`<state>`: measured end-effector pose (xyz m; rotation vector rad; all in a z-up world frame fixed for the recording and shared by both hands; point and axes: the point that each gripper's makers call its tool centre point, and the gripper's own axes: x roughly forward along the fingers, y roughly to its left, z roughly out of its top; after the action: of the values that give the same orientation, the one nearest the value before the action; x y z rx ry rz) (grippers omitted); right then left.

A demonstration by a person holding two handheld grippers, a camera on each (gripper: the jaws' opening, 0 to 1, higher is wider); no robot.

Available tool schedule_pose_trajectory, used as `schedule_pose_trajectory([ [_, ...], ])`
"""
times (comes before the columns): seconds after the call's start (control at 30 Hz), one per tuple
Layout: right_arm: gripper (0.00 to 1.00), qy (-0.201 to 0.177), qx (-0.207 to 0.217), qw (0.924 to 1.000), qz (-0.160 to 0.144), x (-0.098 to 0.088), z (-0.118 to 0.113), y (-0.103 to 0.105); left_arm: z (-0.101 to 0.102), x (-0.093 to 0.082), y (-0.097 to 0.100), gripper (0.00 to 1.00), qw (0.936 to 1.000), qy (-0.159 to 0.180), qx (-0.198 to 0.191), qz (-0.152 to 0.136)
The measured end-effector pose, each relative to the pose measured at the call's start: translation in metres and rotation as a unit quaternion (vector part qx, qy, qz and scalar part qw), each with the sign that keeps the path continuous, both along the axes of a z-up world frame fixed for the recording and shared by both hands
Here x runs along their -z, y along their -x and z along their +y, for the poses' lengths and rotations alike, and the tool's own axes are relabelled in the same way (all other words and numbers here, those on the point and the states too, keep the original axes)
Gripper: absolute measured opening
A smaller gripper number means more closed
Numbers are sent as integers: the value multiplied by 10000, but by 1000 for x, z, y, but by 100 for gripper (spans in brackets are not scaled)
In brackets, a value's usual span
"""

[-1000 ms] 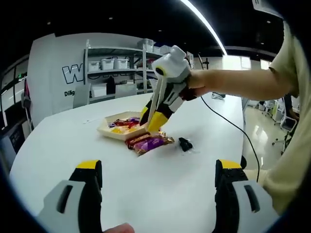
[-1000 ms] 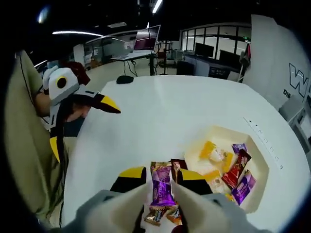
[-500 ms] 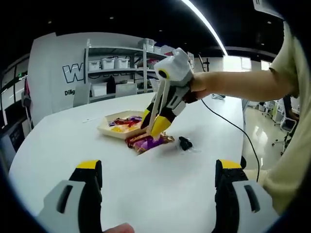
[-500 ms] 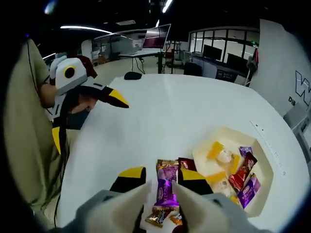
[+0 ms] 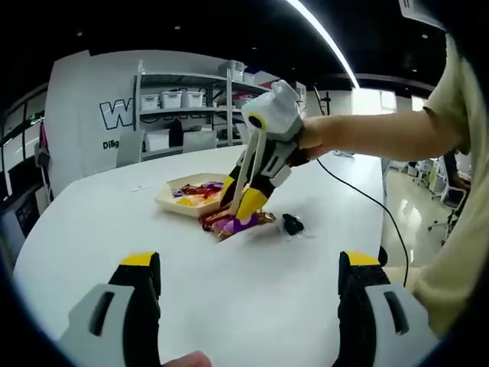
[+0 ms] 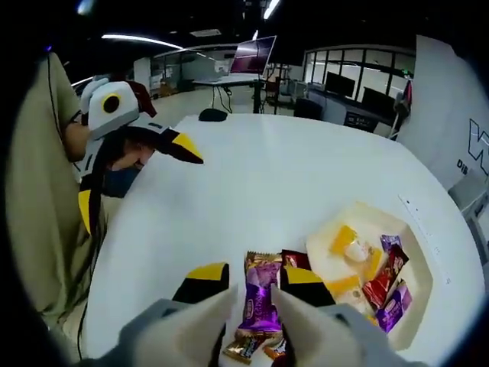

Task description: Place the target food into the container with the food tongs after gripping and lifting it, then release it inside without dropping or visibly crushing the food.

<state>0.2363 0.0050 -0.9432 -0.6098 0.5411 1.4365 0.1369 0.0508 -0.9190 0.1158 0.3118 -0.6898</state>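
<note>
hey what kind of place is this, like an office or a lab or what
Probably an open-plan office or lab: metal shelving with white storage bins, desks with dark computer monitors by big windows, and a large white round table under ceiling strip lights.

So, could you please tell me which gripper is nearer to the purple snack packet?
Right. The right gripper is down at the purple snack packet, its fingers either side of it beside the tray. The left gripper hovers open, well back near the table edge.

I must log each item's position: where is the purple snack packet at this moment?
In the right gripper view, the purple snack packet lies on the white table between the right tongs, just left of the cream tray.
</note>
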Motion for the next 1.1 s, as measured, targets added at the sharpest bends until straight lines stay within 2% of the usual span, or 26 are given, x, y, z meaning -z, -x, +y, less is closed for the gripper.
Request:
schedule_pose_trajectory([
  [0.5,22,79,-205,9996,-152,9,1,-5,2,2,-1,94,10000,9,-22,30],
  [0.83,23,193,-222,9995,-118,18,2,-5,4,3,-1,94,10000,27,-38,37],
  [1.0,22,147,-128,9998,-9,18,1,-6,4,3,-1,94,10000,25,-36,35],
  [1.1,21,164,74,9997,183,19,0,-7,3,3,-1,94,10000,29,-34,33],
])
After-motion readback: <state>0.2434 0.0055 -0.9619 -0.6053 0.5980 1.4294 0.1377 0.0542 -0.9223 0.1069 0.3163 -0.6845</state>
